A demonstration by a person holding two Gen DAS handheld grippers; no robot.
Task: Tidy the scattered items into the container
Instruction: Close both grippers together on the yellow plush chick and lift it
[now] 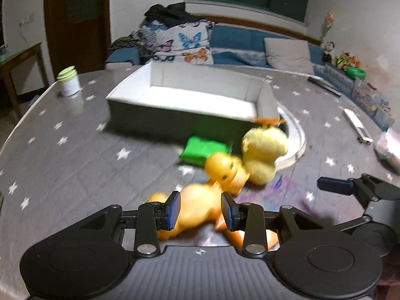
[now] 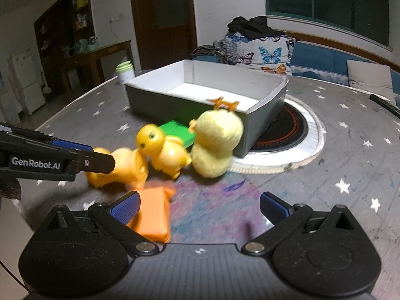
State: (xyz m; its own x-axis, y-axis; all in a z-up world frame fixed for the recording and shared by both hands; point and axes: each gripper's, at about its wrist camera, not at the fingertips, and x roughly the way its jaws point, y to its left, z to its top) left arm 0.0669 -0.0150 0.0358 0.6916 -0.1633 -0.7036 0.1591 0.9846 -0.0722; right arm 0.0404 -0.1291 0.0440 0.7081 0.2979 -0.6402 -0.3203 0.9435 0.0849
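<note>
A white open box (image 1: 190, 97) (image 2: 200, 92) stands on the grey star-print table. In front of it lie a fluffy yellow plush duck (image 1: 265, 155) (image 2: 216, 145), a yellow plastic duck (image 1: 226, 171) (image 2: 162, 150), a green block (image 1: 202, 151) (image 2: 177, 131), an orange duck toy (image 1: 197, 205) (image 2: 120, 167) and an orange block (image 2: 152, 215). My left gripper (image 1: 200, 210) has its pads on either side of the orange duck toy, jaws partly closed around it. It also shows in the right wrist view (image 2: 100, 161). My right gripper (image 2: 200, 207) is open, the orange block beside its left finger.
A green-lidded white jar (image 1: 68, 81) (image 2: 125, 72) stands at the far left of the table. A round burner plate (image 2: 290, 130) is set into the table, partly under the box. A white remote (image 1: 357, 125) and a dark bar (image 1: 325, 85) lie at right. A sofa with pillows is behind.
</note>
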